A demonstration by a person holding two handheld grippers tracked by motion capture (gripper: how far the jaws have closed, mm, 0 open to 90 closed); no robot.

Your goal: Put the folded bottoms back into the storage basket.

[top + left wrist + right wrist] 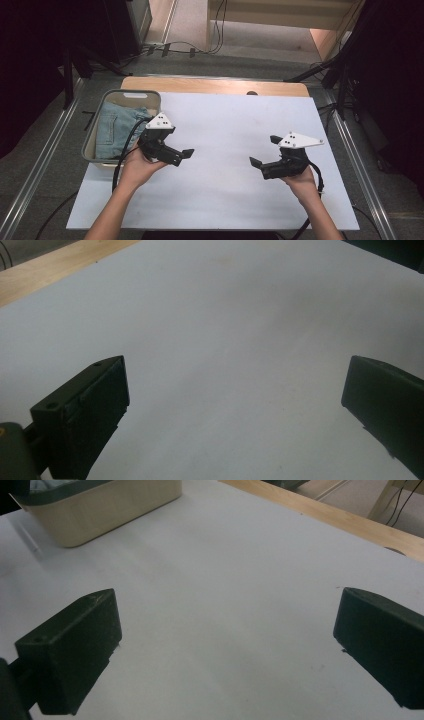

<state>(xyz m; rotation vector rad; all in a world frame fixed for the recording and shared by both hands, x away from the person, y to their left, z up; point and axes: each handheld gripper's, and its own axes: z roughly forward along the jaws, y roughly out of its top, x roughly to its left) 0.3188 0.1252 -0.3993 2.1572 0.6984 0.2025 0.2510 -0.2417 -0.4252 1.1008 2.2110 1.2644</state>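
Observation:
A person holds a black two-jaw gripper in each hand above a white sheet on the table. My left gripper hovers just right of a grey-rimmed basket and points to the right. It is open, and between its fingers lies only white sheet. My right gripper is held at the right half of the sheet and points left. It also stands open with nothing in it. Folded blue jeans lie inside the basket.
The basket's beige wall stands far off in the right gripper view. A strip of wooden tabletop runs along the sheet's far edge. Cables and dark stands surround the table on the floor.

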